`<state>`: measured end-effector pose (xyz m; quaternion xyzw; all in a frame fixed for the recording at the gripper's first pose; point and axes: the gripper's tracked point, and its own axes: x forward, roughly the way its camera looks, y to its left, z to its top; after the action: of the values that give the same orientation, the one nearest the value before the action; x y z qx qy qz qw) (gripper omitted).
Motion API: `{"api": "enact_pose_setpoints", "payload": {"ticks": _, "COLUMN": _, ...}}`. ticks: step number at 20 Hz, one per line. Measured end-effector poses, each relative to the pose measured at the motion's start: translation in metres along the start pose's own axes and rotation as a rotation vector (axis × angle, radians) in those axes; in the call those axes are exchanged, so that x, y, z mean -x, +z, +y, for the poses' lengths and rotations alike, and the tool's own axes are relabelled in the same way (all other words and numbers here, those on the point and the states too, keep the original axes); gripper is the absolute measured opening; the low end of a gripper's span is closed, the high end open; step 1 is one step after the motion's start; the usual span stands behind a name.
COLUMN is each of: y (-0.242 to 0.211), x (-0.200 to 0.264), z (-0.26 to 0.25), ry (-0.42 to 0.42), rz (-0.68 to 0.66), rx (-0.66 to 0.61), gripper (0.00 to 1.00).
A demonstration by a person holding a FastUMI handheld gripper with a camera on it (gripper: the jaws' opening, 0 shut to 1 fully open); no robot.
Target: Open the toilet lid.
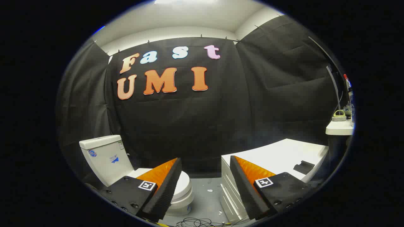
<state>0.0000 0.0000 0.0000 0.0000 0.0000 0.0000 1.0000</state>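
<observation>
The jaws (205, 164) stand wide apart, gripping nothing, with bare grey floor (205, 195) between them. Beyond the left one sits the toilet (107, 157), its lid (183, 184) down and partly hidden behind that finger. Beyond the right one stands a white surface (284, 151).

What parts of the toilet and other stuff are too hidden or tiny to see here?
Gripper view:
- Toilet lid: its near side sits behind the left finger of the open gripper.
- Tank stickers: too small.
- Items on the far shelf: tiny, at the picture's rim.
- Dark object on the white cabinet: unclear.
</observation>
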Motion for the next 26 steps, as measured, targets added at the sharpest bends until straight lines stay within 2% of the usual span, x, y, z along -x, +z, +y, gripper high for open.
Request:
{"api": "enact_pose_setpoints", "payload": {"ticks": 18, "y": -0.001, "x": 0.001, "z": -0.001, "ry": -0.001, "rz": 0.005, "rx": -0.001, "gripper": 0.98}}
{"api": "enact_pose_setpoints", "payload": {"ticks": 26, "y": -0.003, "x": 0.002, "z": 0.010, "ry": 0.031, "rz": 0.025, "rx": -0.004, "gripper": 0.98}}
